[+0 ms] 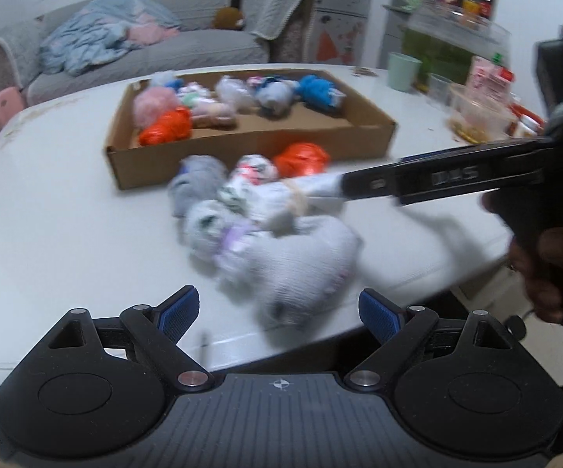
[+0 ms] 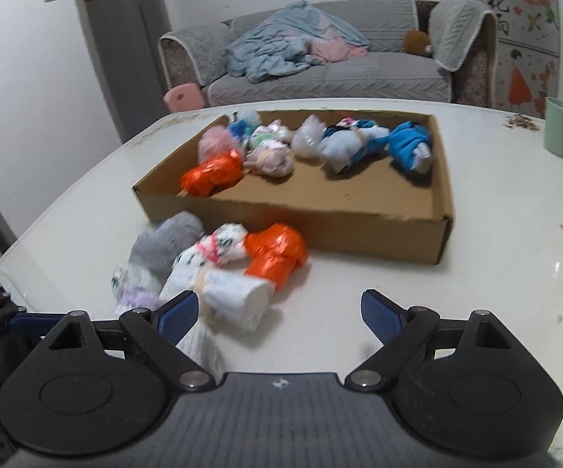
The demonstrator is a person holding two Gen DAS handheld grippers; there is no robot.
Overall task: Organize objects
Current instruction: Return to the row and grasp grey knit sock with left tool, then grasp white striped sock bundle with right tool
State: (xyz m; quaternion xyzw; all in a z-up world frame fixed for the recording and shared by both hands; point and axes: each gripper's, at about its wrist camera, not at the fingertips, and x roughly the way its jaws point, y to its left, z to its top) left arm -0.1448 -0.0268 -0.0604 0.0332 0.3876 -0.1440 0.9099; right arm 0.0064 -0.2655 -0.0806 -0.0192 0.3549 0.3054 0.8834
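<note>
A shallow cardboard box [image 1: 250, 152] [image 2: 320, 230] on the white table [image 1: 47, 234] holds several rolled bundles, among them an orange one [image 1: 166, 126] [image 2: 213, 173] and a blue one [image 1: 318, 91] [image 2: 410, 144]. In front of it lies a loose pile: a grey bundle [image 1: 199, 181] [image 2: 166, 243], an orange bundle [image 1: 301, 158] [image 2: 275, 251], a patterned white bundle [image 1: 252, 173] [image 2: 219, 247] and a white roll [image 1: 281, 202] [image 2: 238, 300]. My left gripper [image 1: 277, 312] is open over a large white bundle [image 1: 301, 269]. My right gripper [image 2: 279, 318] is open beside the white roll, and its black body [image 1: 437, 179] reaches in from the right.
A green cup [image 1: 404, 72] [image 2: 562, 126], plastic containers [image 1: 476, 113] and packages stand at the table's right. A grey sofa [image 1: 145, 50] [image 2: 320, 70] with a blue blanket is behind the table. The near table edge [image 1: 242, 355] is close to my left gripper.
</note>
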